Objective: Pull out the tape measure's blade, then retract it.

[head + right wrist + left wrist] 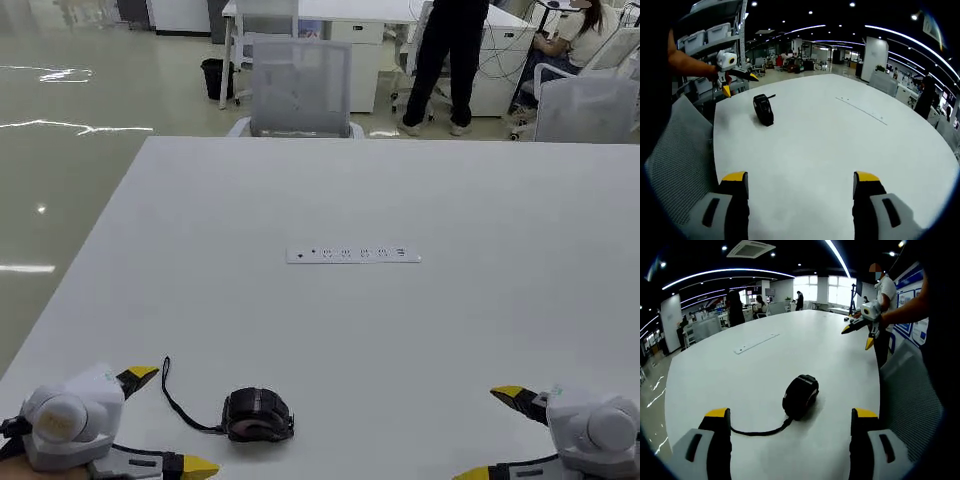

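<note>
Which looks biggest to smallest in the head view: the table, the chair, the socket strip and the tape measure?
Largest the table, then the chair.
The socket strip looks longer, the tape measure bulkier but nearer: no clear order.

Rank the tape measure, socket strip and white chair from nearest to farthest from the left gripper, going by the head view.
1. Tape measure, just right of the left gripper, near the front edge.
2. Socket strip, in the middle of the table.
3. Chair, beyond the far edge.
</note>
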A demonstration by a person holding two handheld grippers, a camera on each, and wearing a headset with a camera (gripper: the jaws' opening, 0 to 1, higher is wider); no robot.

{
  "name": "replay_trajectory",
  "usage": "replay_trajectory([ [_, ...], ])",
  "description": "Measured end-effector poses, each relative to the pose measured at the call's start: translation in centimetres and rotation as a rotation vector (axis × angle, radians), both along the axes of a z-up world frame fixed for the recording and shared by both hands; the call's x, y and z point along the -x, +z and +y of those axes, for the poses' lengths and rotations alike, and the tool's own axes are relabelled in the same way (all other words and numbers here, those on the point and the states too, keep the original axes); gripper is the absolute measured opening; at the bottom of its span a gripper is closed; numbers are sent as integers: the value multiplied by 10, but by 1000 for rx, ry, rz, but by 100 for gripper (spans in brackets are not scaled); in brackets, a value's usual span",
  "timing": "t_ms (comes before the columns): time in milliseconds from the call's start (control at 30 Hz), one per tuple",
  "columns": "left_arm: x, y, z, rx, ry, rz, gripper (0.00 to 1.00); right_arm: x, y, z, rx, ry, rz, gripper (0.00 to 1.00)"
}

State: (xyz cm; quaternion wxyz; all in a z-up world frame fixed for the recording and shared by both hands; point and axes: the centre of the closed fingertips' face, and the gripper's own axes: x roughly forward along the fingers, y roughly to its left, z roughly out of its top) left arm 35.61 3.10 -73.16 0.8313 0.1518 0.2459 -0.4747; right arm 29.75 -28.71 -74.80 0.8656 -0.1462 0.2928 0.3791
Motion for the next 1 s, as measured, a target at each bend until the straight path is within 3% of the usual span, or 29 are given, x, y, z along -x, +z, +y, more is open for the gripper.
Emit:
replay_trajectory([
  [300,-14,3,-23,-31,-106,-15,94,-16,2,31,-19,67,0,87],
  [433,-10,-3,-35,-86,-202,1,89,-20,0,43,27,143,-4,85],
  [500,-14,-3,-40,-97,-220,-7,84,-24,0,50,21,155,1,84],
  [633,-18,-5,-49,-135,-271,-8,85,-32,4,67,22,196,3,83],
  [767,-18,-6,-56,-151,-309,-1,85,-41,8,83,19,230,-1,81],
  [1000,-13,-20,-68,-226,-403,21,77,-50,7,114,24,299,1,78],
])
